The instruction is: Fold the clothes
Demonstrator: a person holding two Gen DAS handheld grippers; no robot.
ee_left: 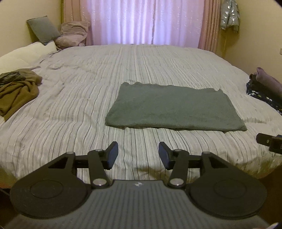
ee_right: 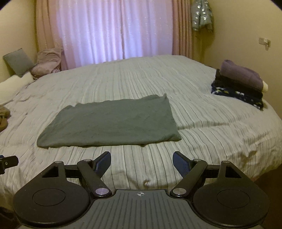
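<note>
A grey-green garment [ee_left: 173, 108] lies folded into a flat rectangle on the striped bed; it also shows in the right wrist view [ee_right: 111, 122]. My left gripper [ee_left: 138, 154] is open and empty, held over the bed's near edge, short of the garment's near left corner. My right gripper [ee_right: 141, 163] is open and empty, also short of the garment's near edge, toward its right half. A brown crumpled garment [ee_left: 16, 90] lies at the bed's left side.
A stack of folded clothes [ee_right: 240, 84] sits at the bed's right edge. Pillows [ee_left: 44, 30] and a pink bundle [ee_left: 73, 33] lie at the far left by the curtain. The striped bedcover [ee_left: 79, 105] spreads around the garment. A jacket [ee_right: 201, 16] hangs on the wall.
</note>
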